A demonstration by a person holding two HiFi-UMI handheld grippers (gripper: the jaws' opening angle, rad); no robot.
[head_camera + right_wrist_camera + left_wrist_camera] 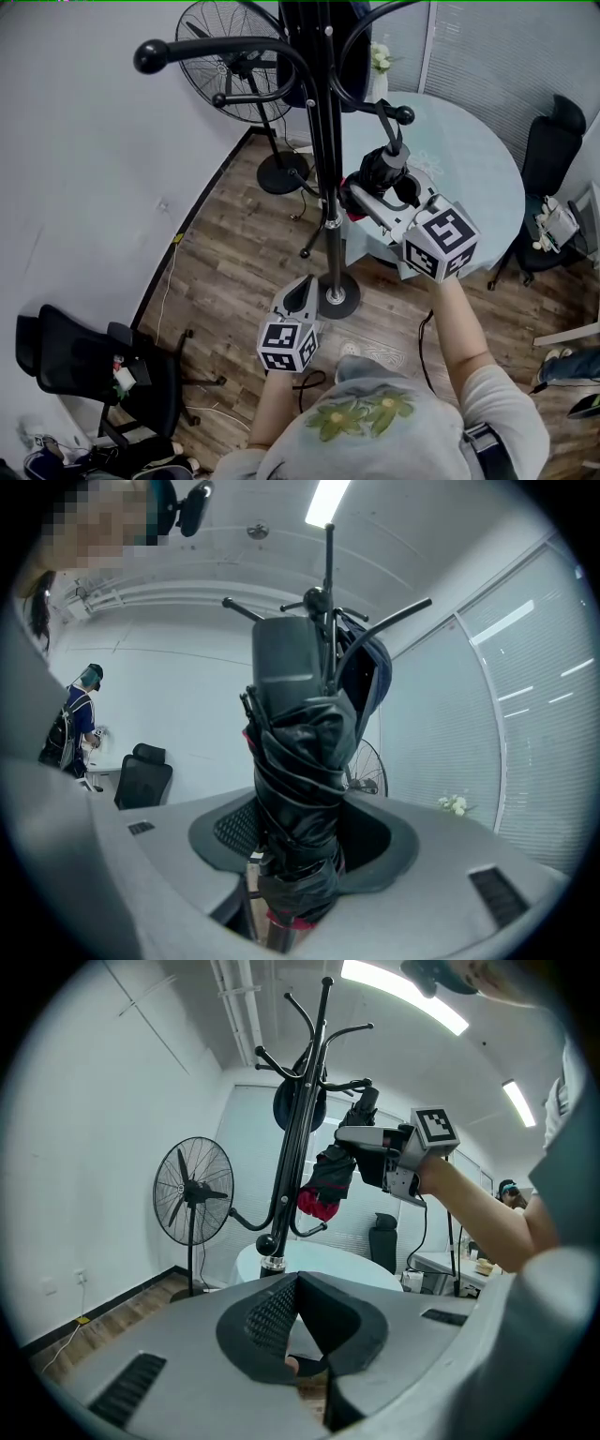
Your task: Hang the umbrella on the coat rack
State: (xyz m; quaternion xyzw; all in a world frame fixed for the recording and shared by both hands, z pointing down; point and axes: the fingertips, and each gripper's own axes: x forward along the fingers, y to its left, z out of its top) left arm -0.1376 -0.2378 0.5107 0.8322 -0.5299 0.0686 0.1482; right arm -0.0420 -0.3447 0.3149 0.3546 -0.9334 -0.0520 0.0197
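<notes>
Umbrella (298, 789) first: folded, black with a bit of red showing at one end, it is clamped between the jaws of my right gripper (300, 855), whose pads press on its wrapped fabric from both sides. In the head view I hold the umbrella (382, 171) up just beside the pole of the coat rack (323, 141), close under a curved arm that ends in a ball. Its top reaches towards that arm, but I cannot tell whether anything is caught on it. From my left gripper view the bundle (328, 1177) hangs at an angle off the right gripper (349, 1138), right next to the rack (295, 1147), red end lowest.

My left gripper (298, 1321) sits lower, near the rack's round base, jaws together with nothing between them; in the head view it (305, 292) points at the foot of the pole.

A dark item (370, 672) hangs high on the rack. Behind the rack stands a pedestal fan (230, 56), to the right a round pale table (478, 178), and a black office chair (84, 361) is at lower left on the wooden floor (234, 253).
</notes>
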